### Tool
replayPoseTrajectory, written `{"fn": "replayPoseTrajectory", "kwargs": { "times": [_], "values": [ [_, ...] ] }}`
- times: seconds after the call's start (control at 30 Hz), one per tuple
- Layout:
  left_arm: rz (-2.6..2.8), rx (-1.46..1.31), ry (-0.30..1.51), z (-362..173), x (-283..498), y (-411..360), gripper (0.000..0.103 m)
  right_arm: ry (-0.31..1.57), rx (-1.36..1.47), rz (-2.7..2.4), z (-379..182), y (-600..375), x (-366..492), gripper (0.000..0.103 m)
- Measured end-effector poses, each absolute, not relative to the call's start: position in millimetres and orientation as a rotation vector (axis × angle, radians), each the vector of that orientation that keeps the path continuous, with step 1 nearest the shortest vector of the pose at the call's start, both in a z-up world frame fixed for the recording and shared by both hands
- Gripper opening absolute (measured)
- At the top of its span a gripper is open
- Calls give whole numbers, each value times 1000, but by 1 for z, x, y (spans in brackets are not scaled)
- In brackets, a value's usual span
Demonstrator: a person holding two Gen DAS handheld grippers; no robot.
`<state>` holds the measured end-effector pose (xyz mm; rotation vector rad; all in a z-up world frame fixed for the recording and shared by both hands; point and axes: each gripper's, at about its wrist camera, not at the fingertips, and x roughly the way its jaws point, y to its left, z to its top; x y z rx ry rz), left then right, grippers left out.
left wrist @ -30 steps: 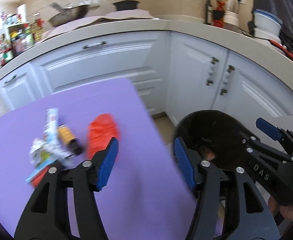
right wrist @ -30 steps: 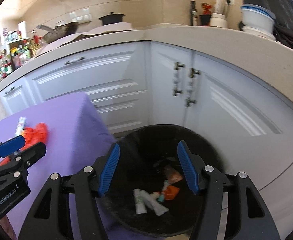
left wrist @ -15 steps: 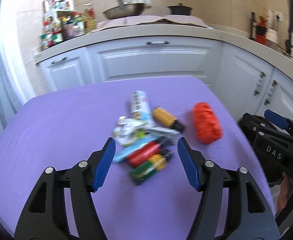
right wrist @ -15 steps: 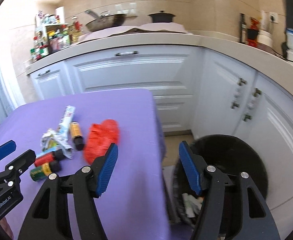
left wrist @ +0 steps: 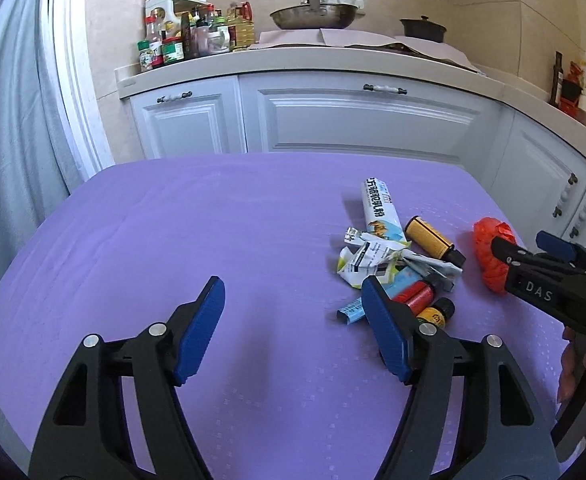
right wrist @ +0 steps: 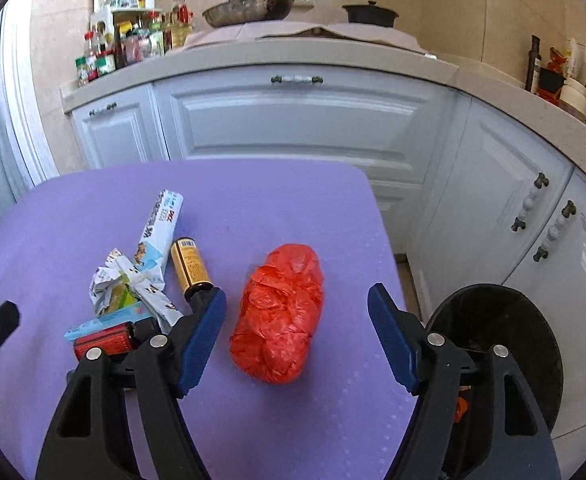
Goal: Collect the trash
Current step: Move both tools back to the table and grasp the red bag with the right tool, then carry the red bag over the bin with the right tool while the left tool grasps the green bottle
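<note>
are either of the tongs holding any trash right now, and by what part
Nothing is held. The left tongs are opening over bare purple tablecloth; the right tongs are opening with the red plastic bag between the pads, not touching it.

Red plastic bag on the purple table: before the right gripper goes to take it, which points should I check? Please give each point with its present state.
1. Right gripper holds nothing, jaws opening: ok.
2. Red plastic bag lies ahead between the right fingers, not yet touched: ok.
3. Bag apart from the yellow-labelled bottle and the wrappers: ok.
4. Left gripper holds nothing, over bare purple table, jaws opening: ok.
5. Black bin beside the table is uncovered: ok.
6. Room left in the bin: cannot tell.
</note>
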<state>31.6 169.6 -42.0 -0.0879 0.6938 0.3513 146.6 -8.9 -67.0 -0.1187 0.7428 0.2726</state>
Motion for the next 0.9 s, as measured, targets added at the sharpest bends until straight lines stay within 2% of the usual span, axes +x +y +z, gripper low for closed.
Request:
{"fn": "replayPoseTrajectory", "kwargs": {
  "times": [0.13, 0.2, 0.23, 0.9],
  "values": [
    [336, -94, 700, -46, 31, 169, 69, 774, -129, 263, -72, -7, 150, 70],
    [324, -97, 705, -47, 32, 167, 69, 789, -123, 269, -75, -8, 150, 46],
    [316, -98, 707, -48, 32, 165, 69, 803, -115, 281, -77, -9, 151, 42],
    [167, -16, 775, -70, 47, 103, 66, 718, -43, 132, -57, -99, 112, 40]
  ]
}}
